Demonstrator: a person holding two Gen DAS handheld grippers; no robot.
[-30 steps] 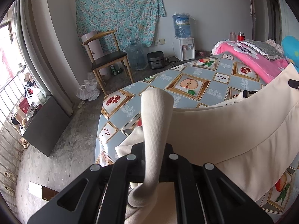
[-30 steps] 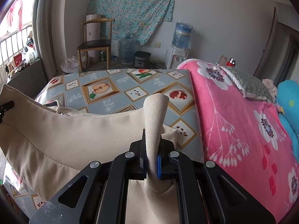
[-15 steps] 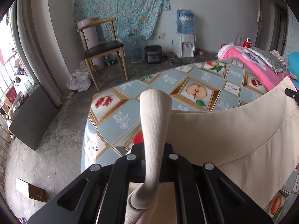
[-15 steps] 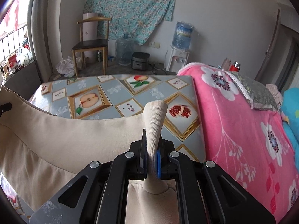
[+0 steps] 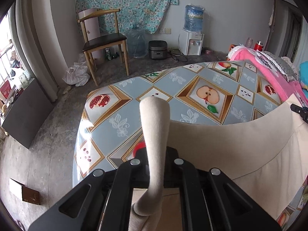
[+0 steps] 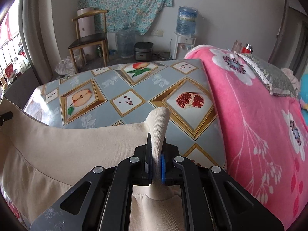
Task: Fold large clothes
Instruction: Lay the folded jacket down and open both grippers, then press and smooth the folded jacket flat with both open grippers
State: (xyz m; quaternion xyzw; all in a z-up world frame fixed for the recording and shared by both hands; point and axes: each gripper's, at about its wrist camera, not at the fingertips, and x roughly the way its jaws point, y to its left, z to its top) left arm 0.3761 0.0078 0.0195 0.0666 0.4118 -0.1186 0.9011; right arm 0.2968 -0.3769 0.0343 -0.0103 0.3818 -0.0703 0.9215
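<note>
A large cream garment (image 5: pixel 240 146) hangs stretched between my two grippers above a table with a fruit-patterned cloth (image 5: pixel 154 96). My left gripper (image 5: pixel 156 157) is shut on one ribbed corner of the garment, which sticks up between the fingers. My right gripper (image 6: pixel 156 154) is shut on the other ribbed corner; the garment (image 6: pixel 67 148) spreads left from it. The tip of the other gripper shows at the edge of each view. The garment's lower part is hidden below the frames.
A pink flowered blanket (image 6: pixel 259 115) with a grey pillow (image 6: pixel 269 73) lies right of the table. Beyond the table stand a wooden chair (image 5: pixel 104 44), a water dispenser (image 5: pixel 192 34), a rice cooker (image 5: pixel 157 49) and a plastic bag (image 5: pixel 77 75) on the concrete floor.
Both grippers have lifted the garment higher and pulled it back toward me. Its top edge is now taut, and more of the tablecloth shows beyond it.
</note>
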